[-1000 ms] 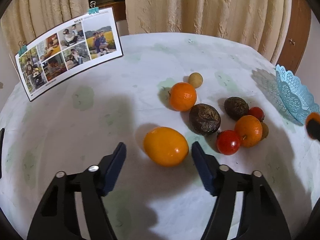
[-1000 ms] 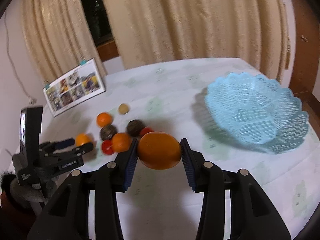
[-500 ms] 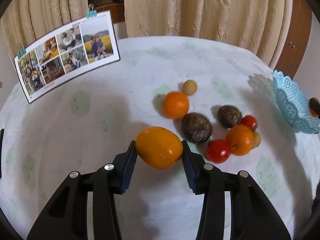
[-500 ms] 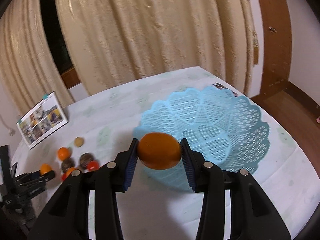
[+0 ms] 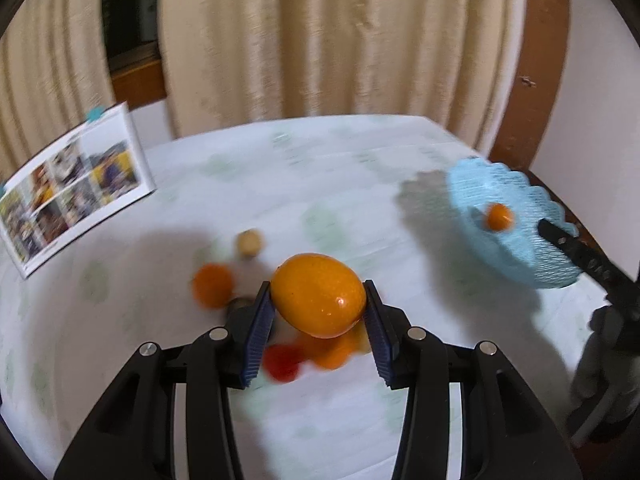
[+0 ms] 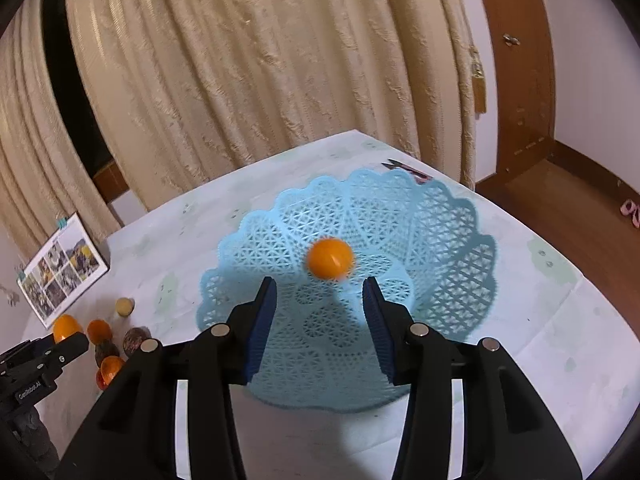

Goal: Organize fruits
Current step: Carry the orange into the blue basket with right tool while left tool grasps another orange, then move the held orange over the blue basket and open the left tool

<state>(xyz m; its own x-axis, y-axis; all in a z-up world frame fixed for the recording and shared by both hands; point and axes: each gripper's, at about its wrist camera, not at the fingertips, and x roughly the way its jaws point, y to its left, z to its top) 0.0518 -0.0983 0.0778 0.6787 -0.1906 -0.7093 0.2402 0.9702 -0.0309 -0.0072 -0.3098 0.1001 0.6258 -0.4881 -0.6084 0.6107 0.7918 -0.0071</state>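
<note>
Since a second ago, both oranges have travelled: the one the right gripper (image 6: pixel 319 312) carried now lies inside the blue basket (image 6: pixel 452 240), free of the fingers, and the large orange (image 5: pixel 319 295) that sat on the worktop (image 5: pixel 320 184) is now lifted above it, clamped between the left gripper (image 5: pixel 319 320) fingers. The right fingers are easing apart with nothing between them, poised over the basket's near side; the released orange (image 6: pixel 330 258) looks blurred, so it may be rolling toward the basket's centre. Seen from the left wrist, the basket sits far off to the right of the held orange. Directly beneath that orange, blurred, lie the remaining fruit: a smaller orange (image 5: pixel 213 285), a red tomato (image 5: pixel 281 362) and a pale round fruit (image 5: pixel 249 242).

Risks, as a judgement: the smooth, rounded orange could slip from its narrow grip during a fast swing toward the basket, and the two grippers could collide over the basket unless the right one clears away first.
</note>
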